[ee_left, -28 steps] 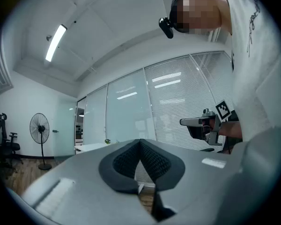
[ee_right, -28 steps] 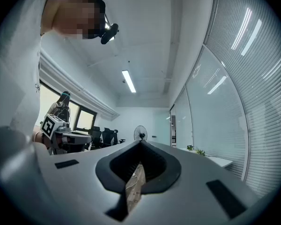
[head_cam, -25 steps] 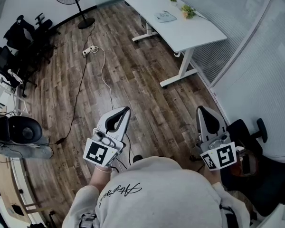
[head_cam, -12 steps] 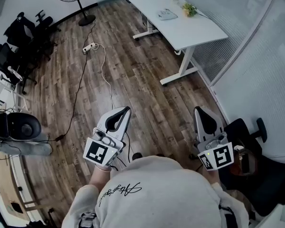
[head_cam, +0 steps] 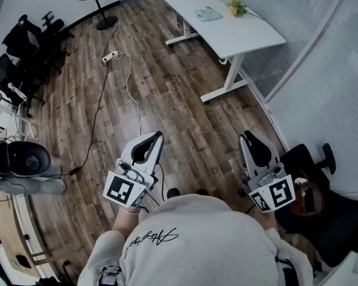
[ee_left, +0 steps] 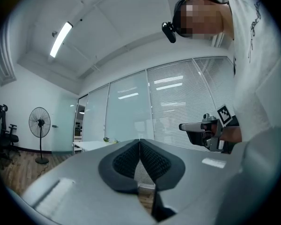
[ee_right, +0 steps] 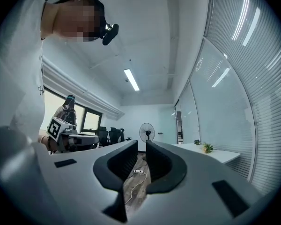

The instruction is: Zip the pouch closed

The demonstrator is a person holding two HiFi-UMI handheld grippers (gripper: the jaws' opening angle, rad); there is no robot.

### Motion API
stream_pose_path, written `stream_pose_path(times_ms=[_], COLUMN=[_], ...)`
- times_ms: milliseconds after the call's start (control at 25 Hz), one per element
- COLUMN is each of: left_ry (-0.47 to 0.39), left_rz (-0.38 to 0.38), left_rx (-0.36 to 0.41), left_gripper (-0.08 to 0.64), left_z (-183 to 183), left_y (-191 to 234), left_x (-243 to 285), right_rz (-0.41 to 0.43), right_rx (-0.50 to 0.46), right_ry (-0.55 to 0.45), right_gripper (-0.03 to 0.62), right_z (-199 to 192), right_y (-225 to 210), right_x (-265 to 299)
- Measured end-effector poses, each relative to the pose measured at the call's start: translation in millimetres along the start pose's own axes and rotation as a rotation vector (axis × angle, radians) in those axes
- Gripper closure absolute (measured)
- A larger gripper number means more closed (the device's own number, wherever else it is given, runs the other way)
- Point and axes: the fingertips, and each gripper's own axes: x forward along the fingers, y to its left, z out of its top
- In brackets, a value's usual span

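Grey-white left gripper (head_cam: 157, 137) of mine pressed fully together, empty; my right gripper (head_cam: 246, 137) has just been opening, narrow gap, nothing between; pale flat thing, likely pouch (head_cam: 207, 14), lies on white desk (head_cam: 250, 37), well apart from me; risk: arriving with jaws unready, fumbling small zipper pull.

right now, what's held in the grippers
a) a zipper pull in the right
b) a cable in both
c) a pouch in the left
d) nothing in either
d: the left gripper has its fingers closed together on nothing, and the right gripper, its fingers just opening, shows only floor through the narrow gap.
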Motion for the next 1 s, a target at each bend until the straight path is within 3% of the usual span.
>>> stream_pose_path(times_ms=[40, 200, 360, 560, 760, 1000], left_ry=[0.002, -0.01, -0.034, -0.031, -0.043, -0.043], left_rz=[0.0, 0.001, 0.017, 0.024, 0.039, 0.038], left_rx=[-0.005, -0.025, -0.045, -0.035, -0.021, -0.02], left_gripper=[0.552, 0.393, 0.343, 0.217, 0.176, 0.161], left_z=[-1, 1, 3, 0, 4, 4], left_y=[0, 2, 5, 11, 24, 42], left_x=[0, -4, -11, -19, -29, -38], right_rz=[0.002, 0.005, -0.012, -0.054, -0.101, -0.135], right_rx=[-0.007, -0.002, 0.032, 0.042, 0.063, 0.049], right_ry=[0.006, 0.012, 0.006, 0.014, -0.013, -0.013], right_gripper=[0.549, 0.504, 0.378, 0.262, 0.196, 0.186], right_z=[-1, -2, -5, -12, -6, -4], right_y=[2, 11, 14, 17, 22, 30], right_x=[0, 2, 3, 8, 16, 26])
